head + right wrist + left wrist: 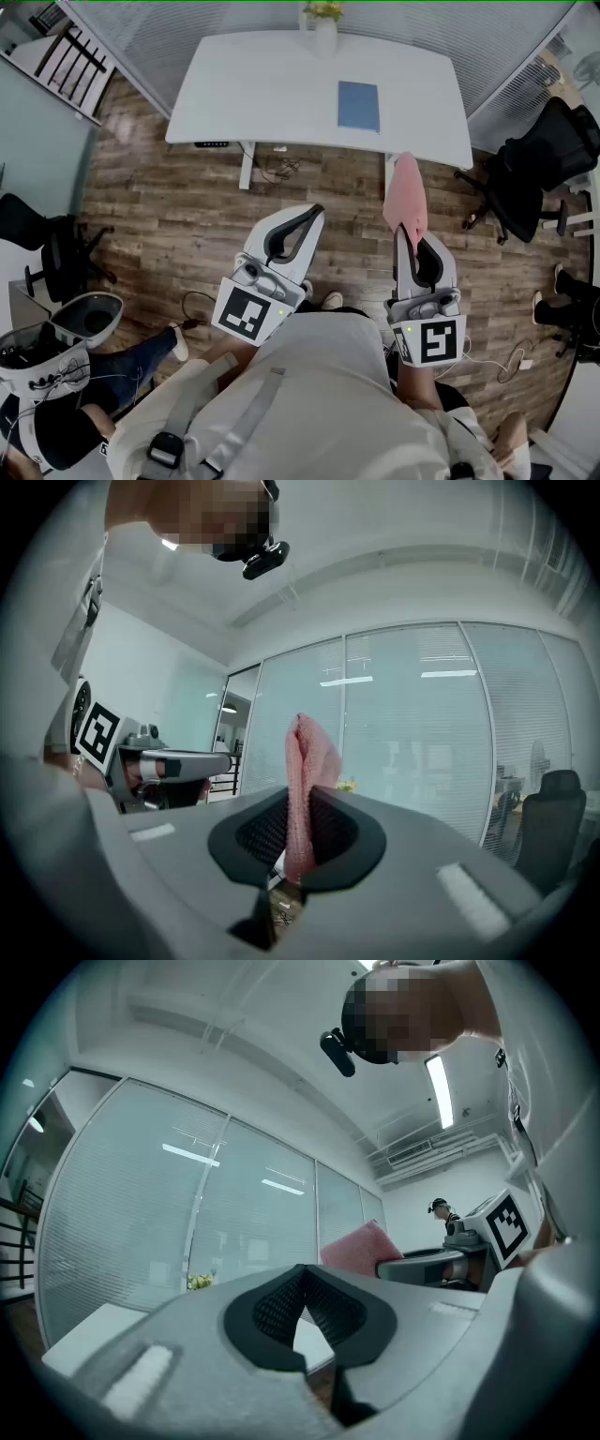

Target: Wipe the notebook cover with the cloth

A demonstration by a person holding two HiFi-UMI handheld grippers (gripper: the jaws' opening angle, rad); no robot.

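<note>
A blue notebook (pixel 359 105) lies flat on the white table (pixel 272 94), right of its middle. My right gripper (pixel 409 234) is shut on a pink cloth (pixel 406 199), which sticks up out of the jaws; the same cloth (pixel 306 789) stands folded between the black pads in the right gripper view. My left gripper (pixel 302 220) is shut with nothing in it; in the left gripper view its pads (pixel 281 1312) meet. Both grippers hang over the wooden floor, short of the table's near edge. The pink cloth (pixel 356 1246) also shows in the left gripper view.
A vase with yellow flowers (pixel 324 23) stands at the table's far edge. A black office chair (pixel 539 164) sits right of the table, another chair (pixel 47 248) at the left. A seated person's leg (pixel 131 361) and a white helmet-like device (pixel 56 342) are at lower left.
</note>
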